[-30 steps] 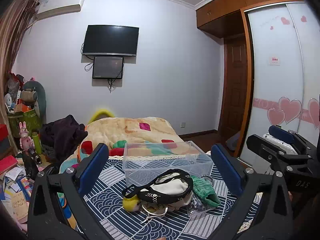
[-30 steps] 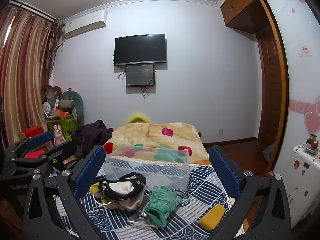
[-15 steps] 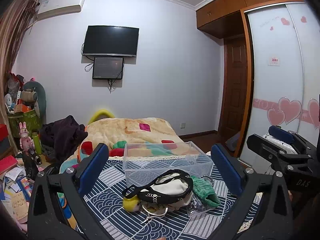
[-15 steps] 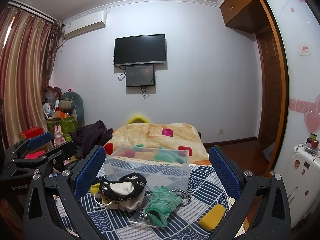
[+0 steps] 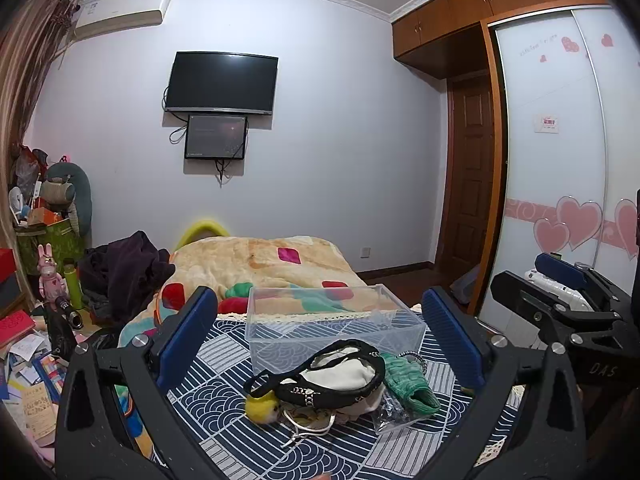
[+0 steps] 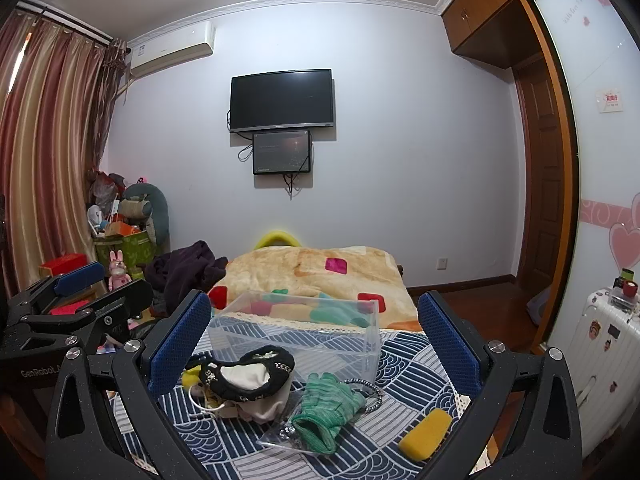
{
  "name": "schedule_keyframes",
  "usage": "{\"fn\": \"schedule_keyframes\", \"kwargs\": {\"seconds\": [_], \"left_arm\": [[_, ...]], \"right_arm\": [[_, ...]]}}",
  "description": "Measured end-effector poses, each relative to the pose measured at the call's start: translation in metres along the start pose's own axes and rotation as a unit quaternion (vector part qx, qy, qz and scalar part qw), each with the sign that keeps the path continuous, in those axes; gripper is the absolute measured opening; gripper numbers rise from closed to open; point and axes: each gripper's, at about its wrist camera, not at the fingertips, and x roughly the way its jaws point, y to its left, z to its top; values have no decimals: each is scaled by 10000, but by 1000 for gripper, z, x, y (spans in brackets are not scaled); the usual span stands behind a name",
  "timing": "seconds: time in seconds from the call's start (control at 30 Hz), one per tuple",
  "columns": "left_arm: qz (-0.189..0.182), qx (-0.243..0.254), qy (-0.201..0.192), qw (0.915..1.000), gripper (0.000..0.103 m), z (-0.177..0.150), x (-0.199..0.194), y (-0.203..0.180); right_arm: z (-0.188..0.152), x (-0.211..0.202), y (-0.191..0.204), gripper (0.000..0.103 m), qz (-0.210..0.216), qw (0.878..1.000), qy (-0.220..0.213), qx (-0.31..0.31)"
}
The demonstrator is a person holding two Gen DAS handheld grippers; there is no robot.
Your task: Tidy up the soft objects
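Pale lilac wall (image 6: pixel 400 160) straight ahead w/ black flat TV (image 6: pixel 281 99), smaller dark screen (image 6: pixel 281 152) just below. White AC unit (image 6: pixel 172 50) up left, striped red-gold curtains (image 6: pixel 44 152) far left. Brown wooden door (image 5: pixel 470 184) & white sliding wardrobe w/ pink hearts (image 5: pixel 560 168) to the right. Bed w/ beige patchwork blanket (image 6: pixel 316 276) ahead.

You see a clear glossy plastic box (image 5: pixel 332 320), a knitted green glove (image 6: pixel 328 408), a spongy matt yellow block (image 6: pixel 426 433)

Soft pile (image 5: pixel 340 384) before clear bin (image 5: pixel 332 322)
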Motion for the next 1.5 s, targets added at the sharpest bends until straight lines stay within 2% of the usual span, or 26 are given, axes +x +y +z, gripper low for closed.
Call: {"fn": "schedule_keyframes", "kwargs": {"seconds": [0.23, 0.37, 0.57, 0.6, 0.7, 0.83, 0.93, 1.1, 1.17, 1.27, 1.37, 1.5], "left_arm": [[-80, -50, 139, 9999, 103, -4, 6, 5], [18, -19, 524, 9986, 103, -19, 22, 8], [119, 19, 1125, 9936, 103, -52, 51, 18], [100, 4, 1199, 9927, 102, -56, 55, 20], [-12, -166, 1444, 9894, 88, -67, 65, 29], [128, -425, 1746, 9836, 83, -83, 80, 49], [301, -595, 1902, 9795, 78, -93, 87, 65], [354, -875, 2111, 9729, 68, -105, 97, 85], [325, -883, 2221, 9705, 64, -109, 101, 87], [285, -942, 2343, 9672, 62, -117, 108, 88], [127, -1227, 2439, 9619, 60, -122, 115, 88], [118, -1206, 2547, 9594, 47, -127, 125, 83]], "right_arm": [[-2, 3, 0, 103, -26, 10000, 25, -3], [-6, 6, -6, 103, -100, 9999, 62, 48], [-24, 26, -18, 103, 121, 9978, 621, 185], [-29, 30, -19, 103, 151, 9970, 735, 194], [-44, 44, -21, 101, 94, 9941, 1072, 142], [-63, 57, -33, 89, -109, 9879, 1538, 178], [-76, 61, -54, 85, -394, 9812, 1850, 393], [-92, 56, -91, 82, -906, 9695, 2123, 820], [-97, 54, -101, 76, -1054, 9645, 2230, 942], [-103, 57, -109, 68, -1138, 9569, 2453, 1063], [-113, 60, -114, 59, -1143, 9496, 2677, 1166], [-124, 64, -119, 54, -1028, 9443, 2823, 1345]]}}
